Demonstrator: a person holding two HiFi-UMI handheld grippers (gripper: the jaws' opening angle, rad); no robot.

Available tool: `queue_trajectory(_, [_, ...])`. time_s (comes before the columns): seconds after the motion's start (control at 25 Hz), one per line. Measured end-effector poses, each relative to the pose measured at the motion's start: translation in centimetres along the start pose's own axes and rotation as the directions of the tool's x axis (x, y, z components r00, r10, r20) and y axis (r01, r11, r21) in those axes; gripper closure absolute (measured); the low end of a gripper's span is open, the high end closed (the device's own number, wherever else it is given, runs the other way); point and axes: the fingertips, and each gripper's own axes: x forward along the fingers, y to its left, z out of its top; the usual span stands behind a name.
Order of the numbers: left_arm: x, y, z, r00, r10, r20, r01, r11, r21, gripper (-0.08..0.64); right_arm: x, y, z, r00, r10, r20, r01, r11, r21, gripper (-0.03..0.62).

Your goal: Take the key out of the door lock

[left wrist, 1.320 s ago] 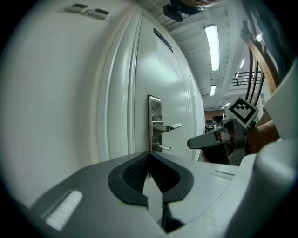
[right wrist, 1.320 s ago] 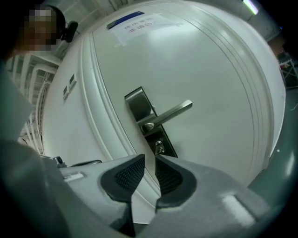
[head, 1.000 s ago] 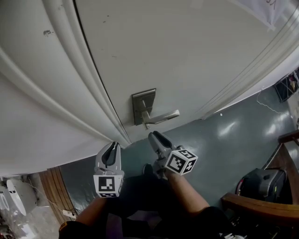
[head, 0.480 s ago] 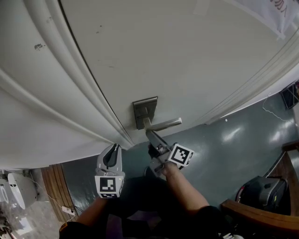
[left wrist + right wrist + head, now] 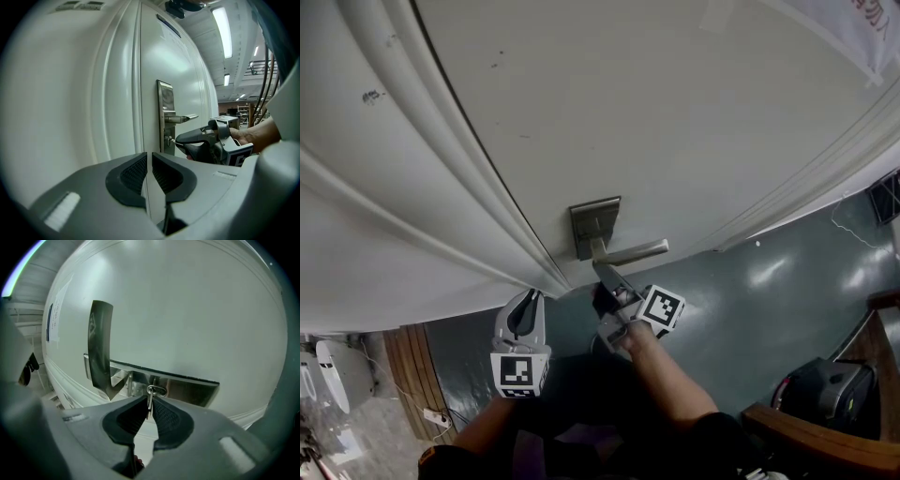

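Observation:
A white door (image 5: 675,112) carries a metal lock plate (image 5: 594,225) with a lever handle (image 5: 633,251). A small silver key (image 5: 149,399) sticks out of the lock under the handle; the left gripper view shows this key (image 5: 170,139) too. My right gripper (image 5: 150,404) points level at the plate. Its jaws have just been closing, and their tips now pinch the key. In the head view the right gripper (image 5: 602,272) reaches just below the handle. My left gripper (image 5: 523,305) hangs by the door frame, shut and holding nothing.
Moulded door frame (image 5: 441,187) runs down the left. Grey-green floor (image 5: 769,300) lies below the door. A black bag (image 5: 825,384) and a wooden chair arm (image 5: 825,417) stand at the lower right; a wooden panel (image 5: 412,384) is at the lower left.
The right gripper has moved up to the lock, rolled over, and its jaws have come together on the key. The left gripper has kept still.

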Motion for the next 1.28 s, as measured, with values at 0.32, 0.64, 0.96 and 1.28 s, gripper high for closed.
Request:
queue_trajectory(0.32, [0.0, -0.1, -0.1, 1.0, -0.014, 0.003, 0.014, 1.0, 0.003, 0.514, -0.2, -0.4, 0.0, 0.999, 0.003, 0.032, -0.005, 0.997, 0.076, 0.572])
queue_trajectory(0.64, [-0.3, 0.1, 0.0, 1.0, -0.022, 0.009, 0.022, 1.0, -0.001, 0.515, -0.3, -0.6, 0.0, 0.999, -0.004, 0.054, -0.004, 0.991, 0.132, 0.577])
queue_trajectory(0.96, [-0.5, 0.4, 0.0, 0.999, -0.04, 0.013, 0.041, 0.999, -0.009, 0.518, -1.4, -0.5, -0.6, 0.997, -0.001, 0.074, -0.011, 0.987, 0.162, 0.578])
queue_trajectory(1.28, [-0.8, 0.0, -0.5, 0.996, -0.084, -0.004, 0.084, 0.996, -0.022, 0.519, -3.9, 0.3, -2.7, 0.996, -0.002, 0.087, -0.013, 0.985, 0.174, 0.578])
